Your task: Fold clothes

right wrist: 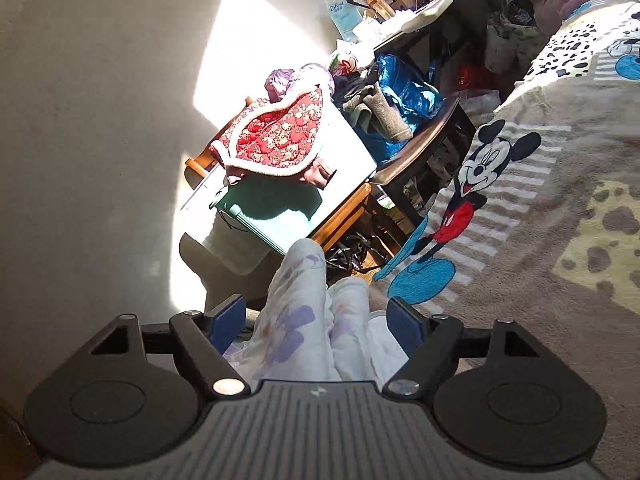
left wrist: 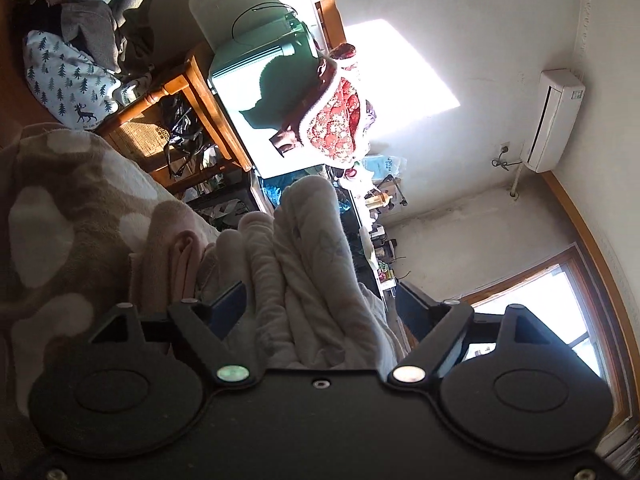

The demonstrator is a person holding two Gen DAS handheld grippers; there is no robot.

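White plastered room wall, carrying a bright patch of sunlight. Beige fleece blanket with white blotches, spread as the work surface at the left of the left wrist view; in the right wrist view a grey plush blanket printed with a cartoon mouse covers the surface at right. Wooden-framed window, lower right in the left view. White wall-mounted air conditioner, near the ceiling corner. Pale green plastic storage box on a brown wooden stand, sunlit. Red quilted floral garment with white trim, draped over the box. Shiny blue bag on a dark stool beside it. Cluttered dark shelf with bottles and packets. Pale pink-white soft garment with faint floral print, bunched into ridges between the jaws of the left gripper, which clamps it. Same garment, lilac flowers showing, lies bunched in the right gripper, likewise clenched on it.
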